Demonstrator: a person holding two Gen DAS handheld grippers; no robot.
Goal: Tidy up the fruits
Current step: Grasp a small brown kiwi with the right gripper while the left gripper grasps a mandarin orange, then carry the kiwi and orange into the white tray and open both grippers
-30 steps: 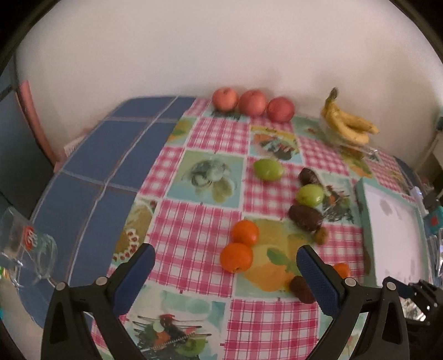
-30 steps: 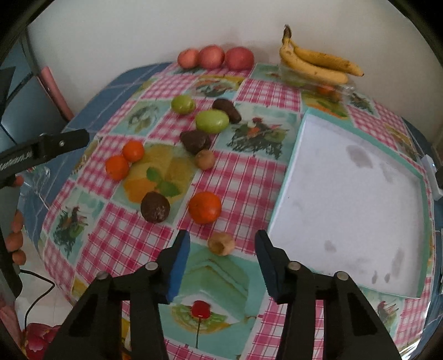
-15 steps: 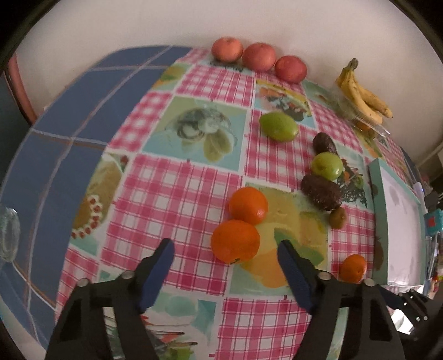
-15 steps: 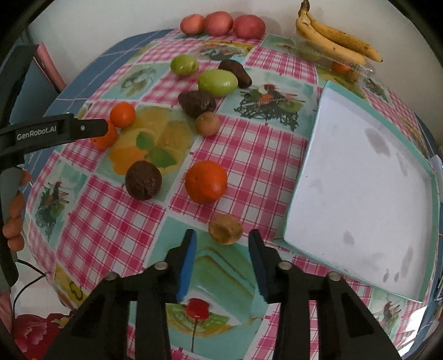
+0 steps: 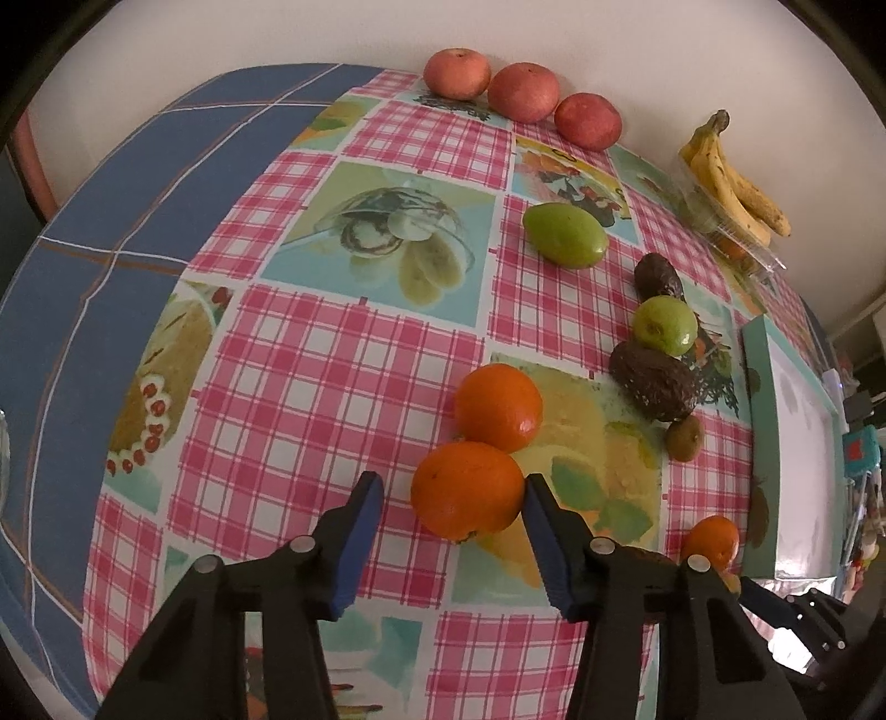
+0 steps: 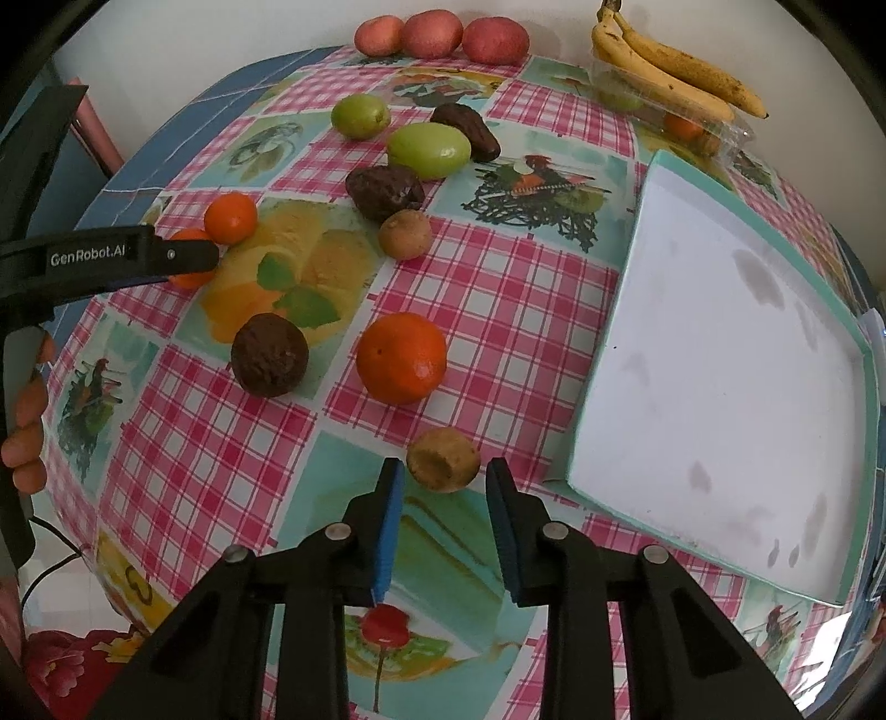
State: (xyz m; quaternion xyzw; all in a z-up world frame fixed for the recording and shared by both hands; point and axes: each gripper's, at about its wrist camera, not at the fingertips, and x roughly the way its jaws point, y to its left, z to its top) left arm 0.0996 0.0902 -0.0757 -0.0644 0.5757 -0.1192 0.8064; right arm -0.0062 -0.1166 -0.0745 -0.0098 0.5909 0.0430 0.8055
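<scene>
Compared with 1 second ago, we have brought both grippers down and forward, each onto its own fruit, so 2 picks are about to start at once.

Our left gripper [image 5: 451, 498] is open wide and holds nothing. The near orange [image 5: 468, 490] now sits between its tips: the right pad touches the skin or nearly so, while the left pad is apart from it. A second orange [image 5: 498, 407] lies just behind the near orange, touching it, so closing may push that one.

Our right gripper [image 6: 443, 482] is half open and also holds nothing. The small brown fruit [image 6: 443, 458] lies just beyond its tips, a little in front of the gap, not yet inside. We judge it needs a small advance before closing.

The tray [image 6: 609, 387] stands just to the right of this brown fruit and is still without fruit. Further from it, a third orange [image 6: 401, 357], then the green [image 6: 428, 150] and dark fruits [image 6: 385, 191], then apples [image 6: 432, 33] and bananas [image 6: 675, 72] at the wall.
</scene>
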